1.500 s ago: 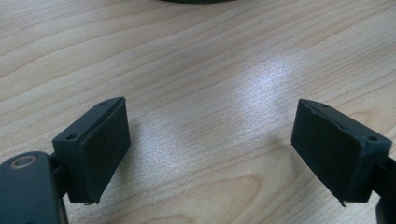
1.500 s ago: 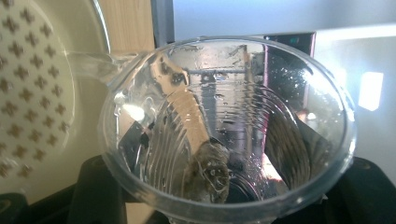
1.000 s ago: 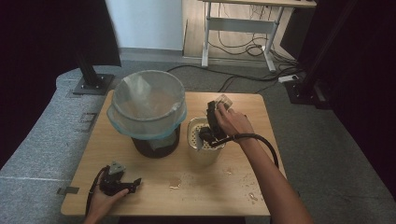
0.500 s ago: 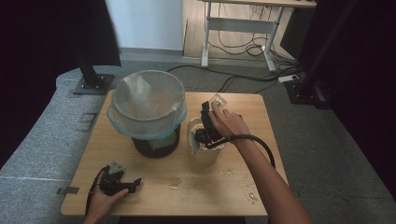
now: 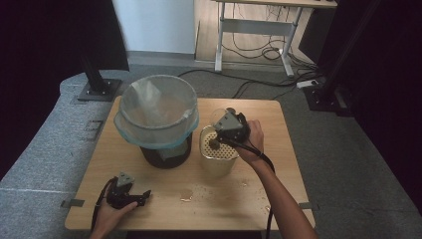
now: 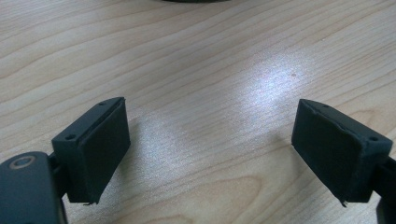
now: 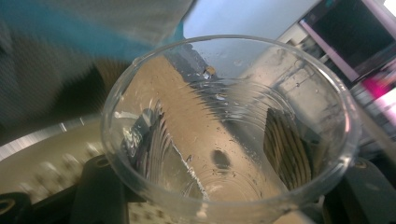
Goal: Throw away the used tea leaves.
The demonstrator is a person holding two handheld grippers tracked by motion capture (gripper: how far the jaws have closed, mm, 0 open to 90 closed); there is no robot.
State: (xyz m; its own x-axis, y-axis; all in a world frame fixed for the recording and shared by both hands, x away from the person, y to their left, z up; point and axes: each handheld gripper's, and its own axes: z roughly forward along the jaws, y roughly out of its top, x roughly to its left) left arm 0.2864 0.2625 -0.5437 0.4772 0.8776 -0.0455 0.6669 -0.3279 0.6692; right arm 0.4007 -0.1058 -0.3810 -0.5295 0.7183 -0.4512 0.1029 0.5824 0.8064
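Wooden table [image 5: 278,189]: left tool [image 5: 130,195] gapes empty; right tool [image 5: 222,138] clamps a clear cup [image 7: 233,126].

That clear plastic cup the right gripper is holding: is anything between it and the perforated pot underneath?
Nothing visible stands in the way. The right gripper holds the clear plastic cup tipped over the open top of the perforated pot. The net-covered bowl stands beside the pot, not over it.

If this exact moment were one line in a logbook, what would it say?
right gripper: shut on clear plastic cup, tipped over perforated cream canister | left gripper: open, empty, on wooden table | mesh-lined bowl: untouched
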